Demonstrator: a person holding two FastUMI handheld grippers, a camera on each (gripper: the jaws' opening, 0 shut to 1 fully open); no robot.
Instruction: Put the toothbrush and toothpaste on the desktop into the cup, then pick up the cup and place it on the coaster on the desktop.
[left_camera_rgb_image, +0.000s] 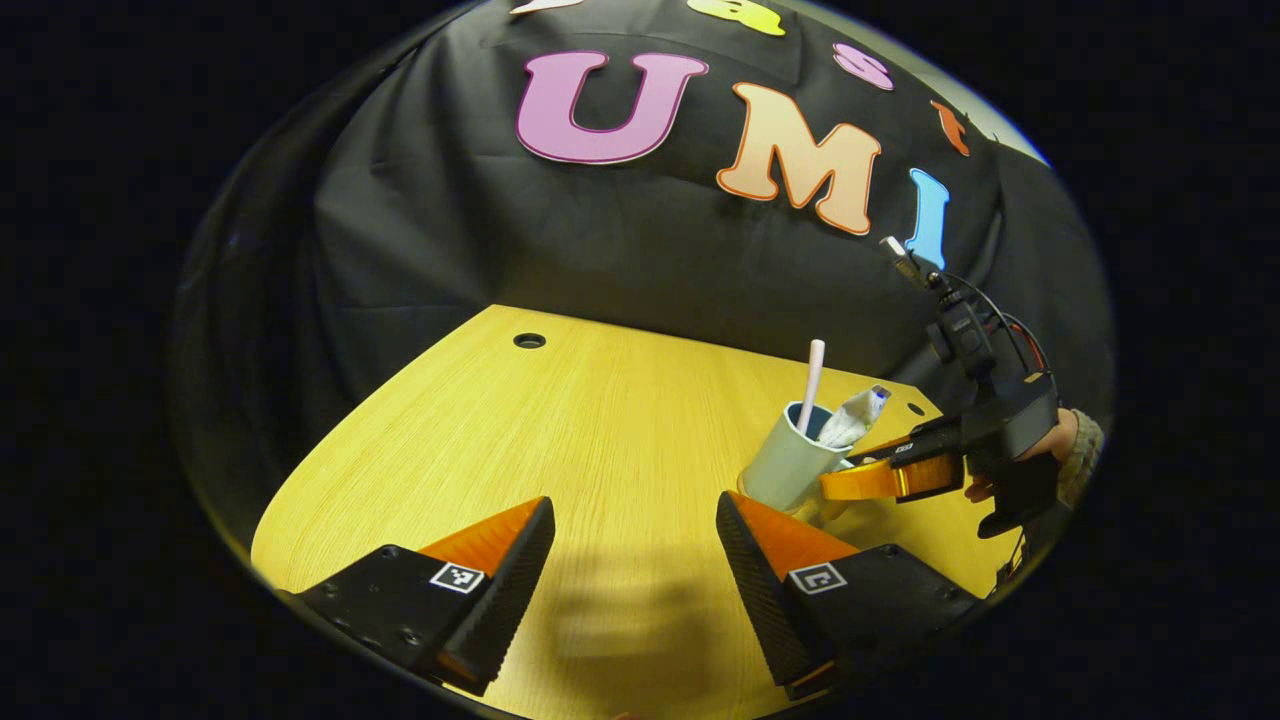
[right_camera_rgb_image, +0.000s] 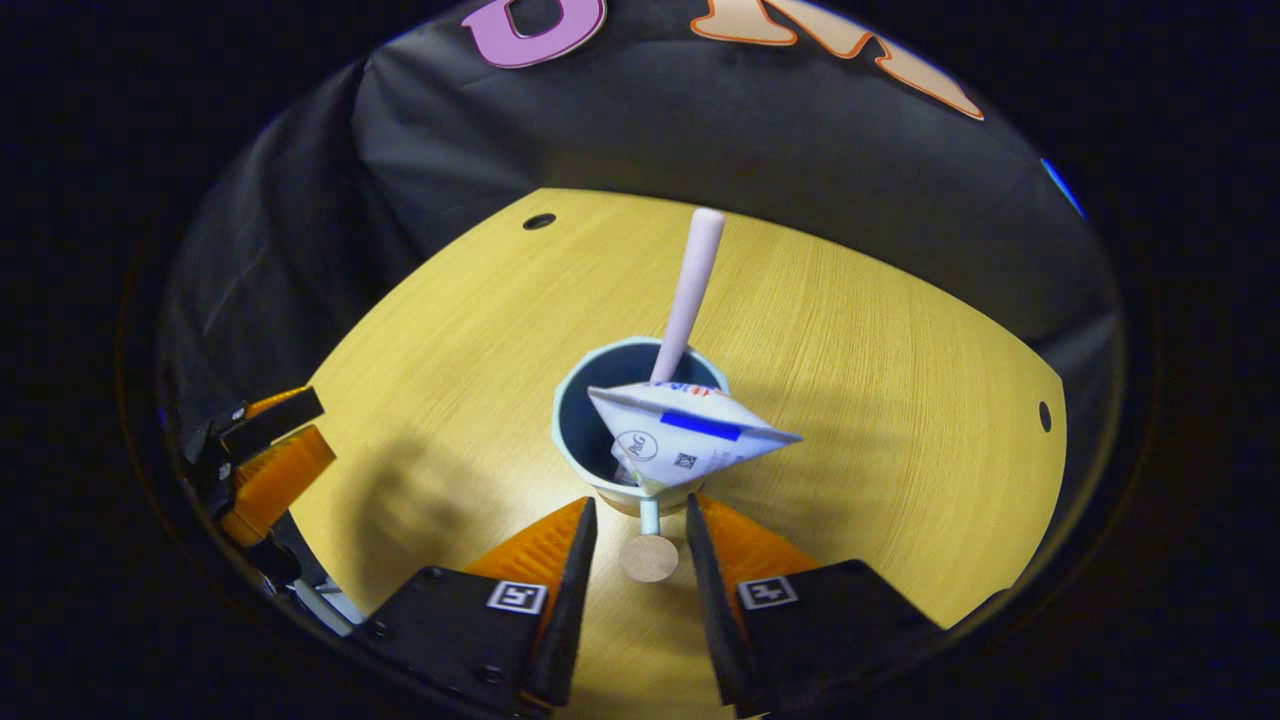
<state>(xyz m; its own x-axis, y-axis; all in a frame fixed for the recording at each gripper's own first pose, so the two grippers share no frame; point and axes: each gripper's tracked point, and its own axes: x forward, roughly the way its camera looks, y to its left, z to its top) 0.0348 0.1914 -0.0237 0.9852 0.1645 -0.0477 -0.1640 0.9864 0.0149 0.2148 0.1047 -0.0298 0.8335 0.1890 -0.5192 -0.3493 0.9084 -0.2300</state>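
A pale blue cup (right_camera_rgb_image: 578, 455) stands on the yellow wooden desktop (right_camera_rgb_image: 850, 330). A white toothpaste tube (right_camera_rgb_image: 690, 440) and the pink handle of a toothbrush (right_camera_rgb_image: 690, 290) stick out of it. My right gripper (right_camera_rgb_image: 640, 505) is partly open. The cup's thin handle (right_camera_rgb_image: 650, 518) lies between its fingers with wood showing on both sides. A small round tan disc (right_camera_rgb_image: 648, 558), seemingly the coaster, lies just under that handle. In the left gripper view the cup (left_camera_rgb_image: 785, 465) sits to the right, with the right gripper (left_camera_rgb_image: 850, 470) against it. My left gripper (left_camera_rgb_image: 633, 505) hovers wide open over bare wood.
A hand (left_camera_rgb_image: 1060, 440) holds the right gripper at the desk's right edge. Cable holes sit in the desktop at the far left (right_camera_rgb_image: 539, 220) and at the right (right_camera_rgb_image: 1044, 415). The black cloth wall (left_camera_rgb_image: 600, 240) closes off the back.
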